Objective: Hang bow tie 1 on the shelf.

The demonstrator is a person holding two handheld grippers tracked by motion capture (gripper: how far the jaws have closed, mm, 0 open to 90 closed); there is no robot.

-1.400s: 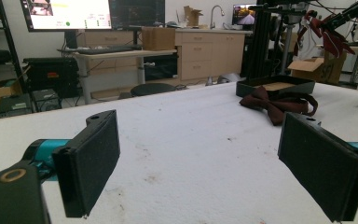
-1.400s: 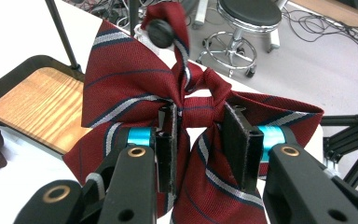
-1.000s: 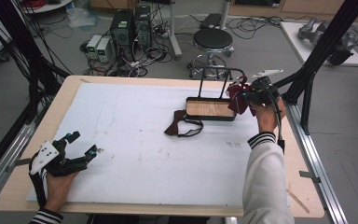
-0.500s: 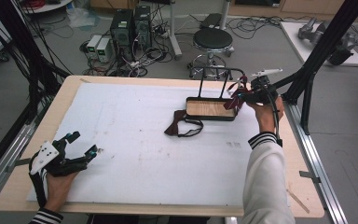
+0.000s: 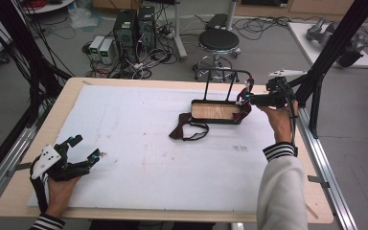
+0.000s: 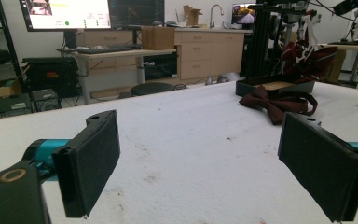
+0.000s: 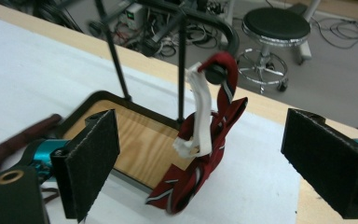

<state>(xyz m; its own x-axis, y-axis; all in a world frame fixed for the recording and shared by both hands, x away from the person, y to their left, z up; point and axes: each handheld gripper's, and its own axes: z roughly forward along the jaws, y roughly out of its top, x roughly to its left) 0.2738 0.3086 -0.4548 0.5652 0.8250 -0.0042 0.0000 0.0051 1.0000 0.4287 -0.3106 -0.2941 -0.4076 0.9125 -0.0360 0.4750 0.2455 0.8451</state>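
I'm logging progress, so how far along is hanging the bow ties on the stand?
Done: the striped red bow tie hangs from the stand. In hand: nothing; the right gripper has just been opening, its jaws apart beside the tie. Left: the dark red bow tie lies on the table.

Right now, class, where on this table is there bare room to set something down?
Free: the white mat between the left tool and the bow tie, plus the near strip. Crowded: the rack with its hanging striped tie.

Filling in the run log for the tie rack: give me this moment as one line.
right tongs: just opened, nothing between jaws | striped tie: hanging on rack | bow tie: on table | left tongs: open, resting
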